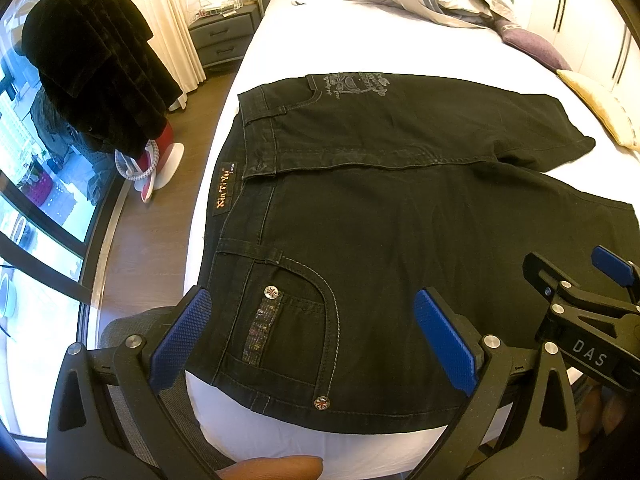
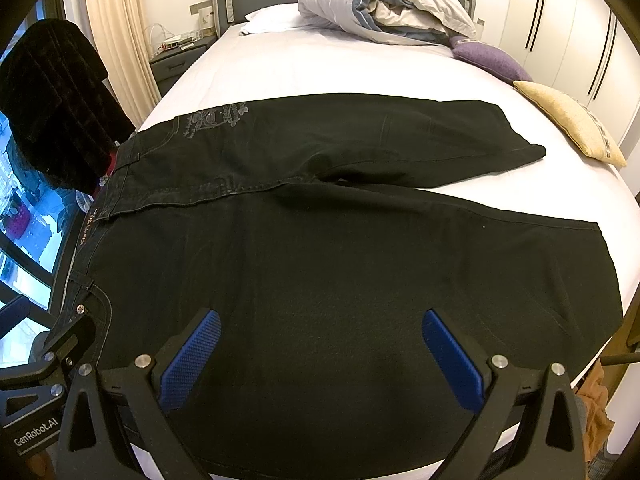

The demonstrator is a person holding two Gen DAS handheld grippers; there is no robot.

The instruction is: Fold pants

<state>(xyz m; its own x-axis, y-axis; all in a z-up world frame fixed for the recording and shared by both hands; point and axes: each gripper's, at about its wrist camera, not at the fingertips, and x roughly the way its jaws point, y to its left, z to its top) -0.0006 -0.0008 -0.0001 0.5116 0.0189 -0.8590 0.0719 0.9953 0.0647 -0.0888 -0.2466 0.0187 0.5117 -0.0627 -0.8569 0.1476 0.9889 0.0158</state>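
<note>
Both grippers, left gripper [image 1: 312, 332] and right gripper [image 2: 320, 354], hover jaws spread wide, gripping nothing, over black pants [image 2: 320, 240] on the bed [image 2: 320, 68].

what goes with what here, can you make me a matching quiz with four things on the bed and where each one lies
Things:
1. black pants
2. rolled duvet
3. purple cushion
4. yellow cushion

Places:
A. at the headboard end, beside the white pillow
B. spread flat across the near part of the bed
C. on the right edge, nearest the far pant leg's hem
D. between the duvet and the yellow cushion

Pairs: 1-B, 2-A, 3-D, 4-C
</note>
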